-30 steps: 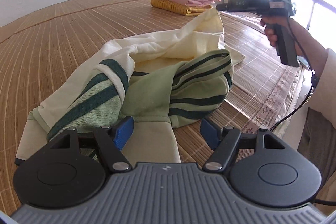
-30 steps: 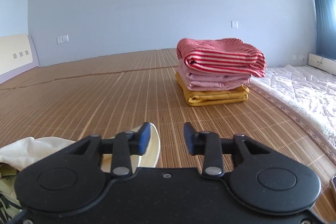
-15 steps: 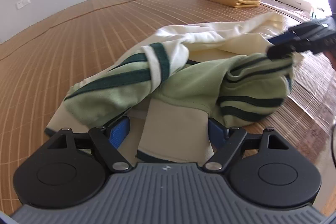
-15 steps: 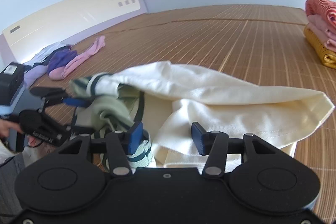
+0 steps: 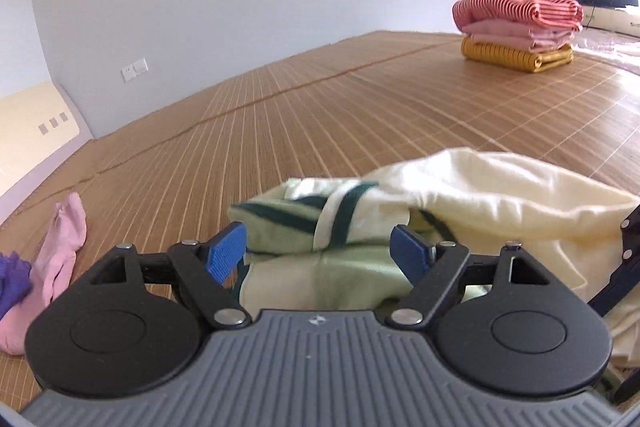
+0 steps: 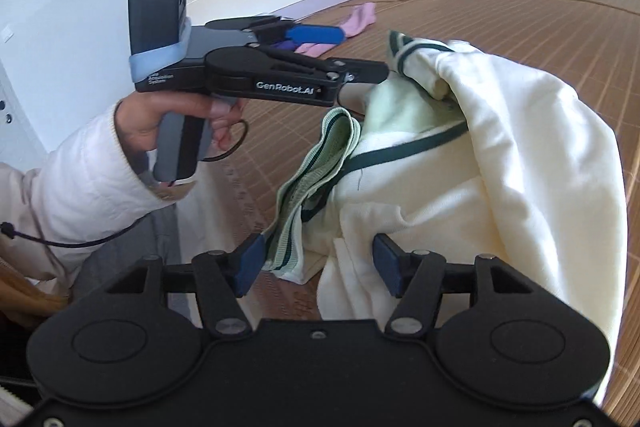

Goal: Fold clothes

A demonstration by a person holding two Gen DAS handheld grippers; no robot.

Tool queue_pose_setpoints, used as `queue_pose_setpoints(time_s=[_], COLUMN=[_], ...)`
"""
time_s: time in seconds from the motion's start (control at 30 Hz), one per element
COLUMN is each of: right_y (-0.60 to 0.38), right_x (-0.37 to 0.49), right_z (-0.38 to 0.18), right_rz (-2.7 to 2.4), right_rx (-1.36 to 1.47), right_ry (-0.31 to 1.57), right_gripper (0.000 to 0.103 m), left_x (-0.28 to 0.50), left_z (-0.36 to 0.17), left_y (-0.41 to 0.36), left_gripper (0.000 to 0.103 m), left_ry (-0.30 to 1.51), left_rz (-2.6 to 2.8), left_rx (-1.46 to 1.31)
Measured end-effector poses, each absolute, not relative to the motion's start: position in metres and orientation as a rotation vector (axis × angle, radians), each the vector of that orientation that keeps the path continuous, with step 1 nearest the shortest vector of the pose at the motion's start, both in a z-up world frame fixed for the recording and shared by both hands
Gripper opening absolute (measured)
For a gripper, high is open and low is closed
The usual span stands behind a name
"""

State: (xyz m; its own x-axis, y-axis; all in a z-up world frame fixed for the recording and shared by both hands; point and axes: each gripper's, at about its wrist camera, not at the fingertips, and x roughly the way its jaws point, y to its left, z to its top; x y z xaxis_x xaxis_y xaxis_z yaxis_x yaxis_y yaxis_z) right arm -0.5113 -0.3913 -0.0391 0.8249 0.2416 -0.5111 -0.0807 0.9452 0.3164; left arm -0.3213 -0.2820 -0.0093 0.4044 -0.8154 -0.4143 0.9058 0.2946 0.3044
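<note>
Figure: two hand-held grippers at a crumpled garment. The cream-and-green garment (image 5: 460, 199) lies bunched on the bamboo mat (image 5: 320, 115), sleeves and striped ribbing tangled over its body; it is not flat and shows no clean fold. My left gripper (image 5: 318, 249) has its jaws released, straddling a green panel of the garment without pinching it. My right gripper (image 6: 318, 261) likewise has its jaws spread; the striped cuff (image 6: 320, 163) hangs just beside the left jaw and cream cloth sits between the two. In my judgement both are set low at the near edge of the garment to find hems or corners worth gripping, since bunched cloth must be spread before a fold holds.

Relative to the garment: a stack of folded clothes (image 5: 518, 29) sits well beyond it to the right; a pink garment (image 5: 56, 239) and something purple (image 5: 12, 279) lie to its left. Seen from the right wrist, my left hand (image 6: 172, 119) and its gripper reach across above the garment; the overlapping sleeves are the main obstruction to a clean grasp.
</note>
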Motion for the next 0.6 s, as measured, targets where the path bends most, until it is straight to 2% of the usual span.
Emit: queue_pose_setpoints(time_s=[0.13,0.33,0.5,0.6], right_y=[-0.419,-0.422,-0.408,-0.413], right_x=[-0.528,-0.51,-0.47,-0.45], right_z=[-0.024,-0.018,-0.007,-0.008], right_rz=[0.023,-0.34,-0.293,-0.26], right_rx=[0.358,0.066,-0.096,-0.08], right_ry=[0.453,0.569,0.624,0.597], right_gripper=[0.065,0.065,0.065,0.065], left_x=[-0.327,-0.332,-0.341,-0.342], left_z=[-0.004,-0.026,-0.048,-0.056], left_y=[-0.279,-0.282,-0.283,-0.282], left_gripper=[0.084,0.084,0.084,0.084], left_ry=[0.232,0.469,0.467,0.475], left_rz=[-1.247,-1.375,-1.36,-1.36], left_rx=[0.474,0.455,0.566,0.589])
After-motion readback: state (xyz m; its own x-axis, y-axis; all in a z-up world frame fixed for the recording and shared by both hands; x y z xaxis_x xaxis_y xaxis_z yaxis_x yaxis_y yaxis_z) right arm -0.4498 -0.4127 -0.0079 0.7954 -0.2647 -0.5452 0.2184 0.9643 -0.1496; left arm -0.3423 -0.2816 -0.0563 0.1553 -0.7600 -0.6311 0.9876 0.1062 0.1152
